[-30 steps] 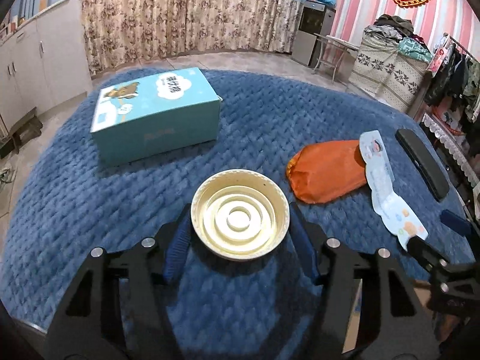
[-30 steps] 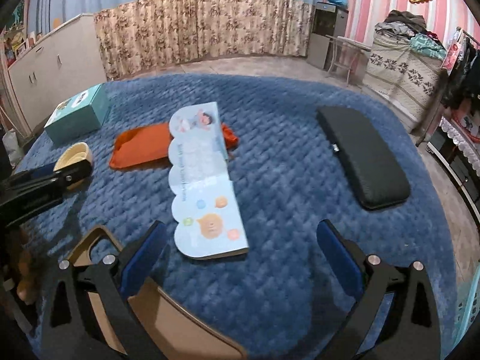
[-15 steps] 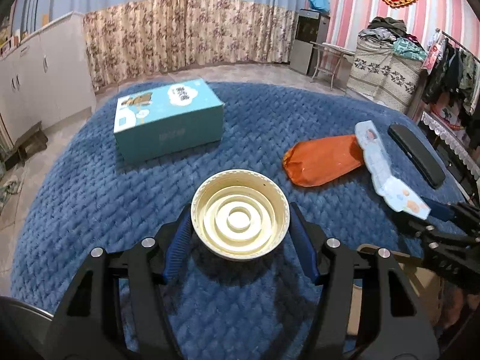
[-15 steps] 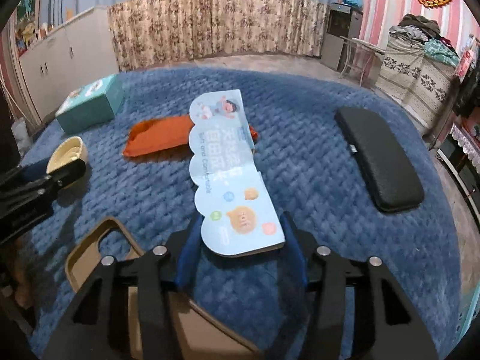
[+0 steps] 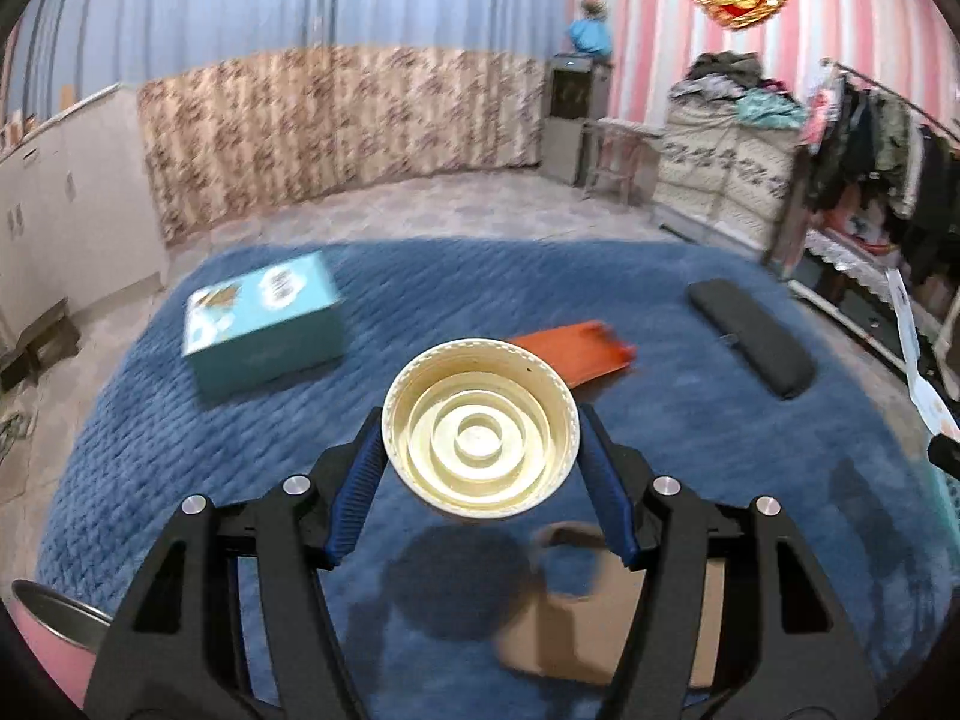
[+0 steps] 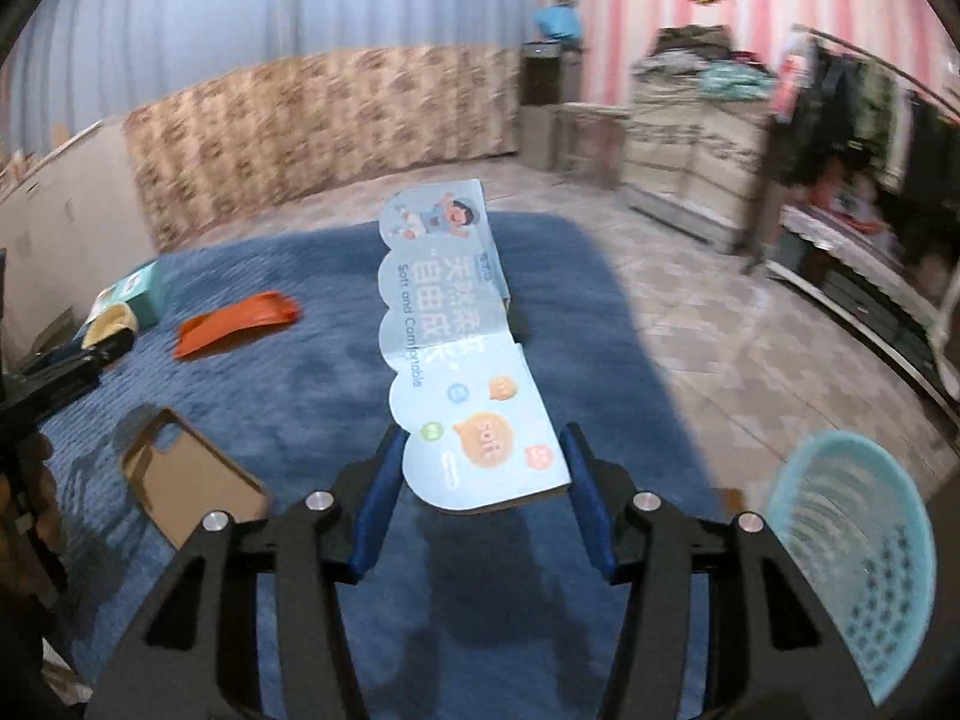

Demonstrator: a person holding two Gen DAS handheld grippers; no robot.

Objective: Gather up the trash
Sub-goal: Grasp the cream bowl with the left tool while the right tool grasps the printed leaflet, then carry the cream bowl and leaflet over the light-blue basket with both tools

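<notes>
My left gripper [image 5: 480,450] is shut on a round cream plastic lid [image 5: 480,429] and holds it above the blue quilted table cover [image 5: 690,420]. My right gripper [image 6: 477,468] is shut on a long light-blue scalloped cardboard package strip [image 6: 462,360], lifted off the cover and sticking forward. An orange wrapper [image 5: 576,348] lies on the cover beyond the lid; it also shows in the right wrist view [image 6: 237,324]. A light-blue plastic basket [image 6: 858,564] stands on the floor at the lower right of the right wrist view.
A teal cardboard box [image 5: 264,324] sits at the left of the cover. A black pad [image 5: 750,345] lies at the right. A brown phone case [image 6: 192,480] lies near the front edge. A pink-and-metal bowl rim [image 5: 54,612] shows at the lower left.
My right gripper closed on the blue strip, lifted it and swung right toward the basket. My left gripper rose with the lid still in it.
</notes>
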